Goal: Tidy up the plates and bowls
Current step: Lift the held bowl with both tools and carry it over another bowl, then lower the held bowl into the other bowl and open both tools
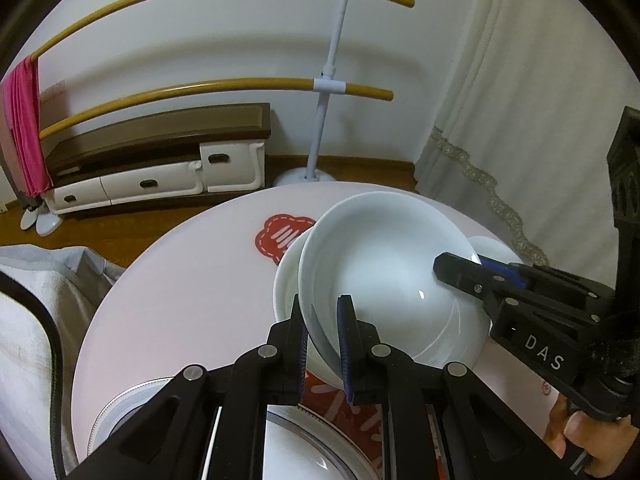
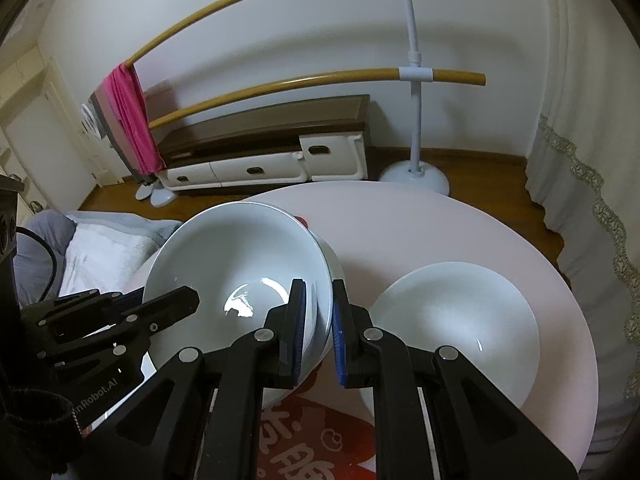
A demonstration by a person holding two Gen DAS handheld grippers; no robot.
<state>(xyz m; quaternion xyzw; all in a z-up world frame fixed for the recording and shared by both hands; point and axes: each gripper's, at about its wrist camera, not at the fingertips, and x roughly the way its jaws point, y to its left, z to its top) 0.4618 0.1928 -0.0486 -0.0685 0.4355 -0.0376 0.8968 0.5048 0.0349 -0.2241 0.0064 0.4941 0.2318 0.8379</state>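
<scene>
A white bowl [image 1: 380, 272] [image 2: 240, 256] hangs tilted over the round white table [image 1: 180, 280] [image 2: 440, 220], held by both grippers. My left gripper [image 1: 322, 308] [image 2: 180, 298] is shut on its near rim in the left wrist view. On the opposite rim my right gripper [image 1: 460, 266] [image 2: 318, 292] is also shut. A second white bowl [image 1: 286, 280] [image 2: 334, 264] sits just behind and under the held one, their rims close together. A shallow white dish [image 2: 460, 312] [image 1: 492, 244] rests on the table to the right. Below my left gripper lies a plate with a patterned rim [image 1: 120, 404].
A red decal [image 1: 280, 236] marks the tabletop. Beyond the table stand a rack with yellow bars [image 1: 332, 80], a pink cloth [image 1: 24, 120], a low cabinet [image 1: 160, 168] and a curtain [image 1: 520, 120]. Grey bedding [image 2: 100, 248] lies left of the table. A hand [image 1: 576, 432] holds the right gripper.
</scene>
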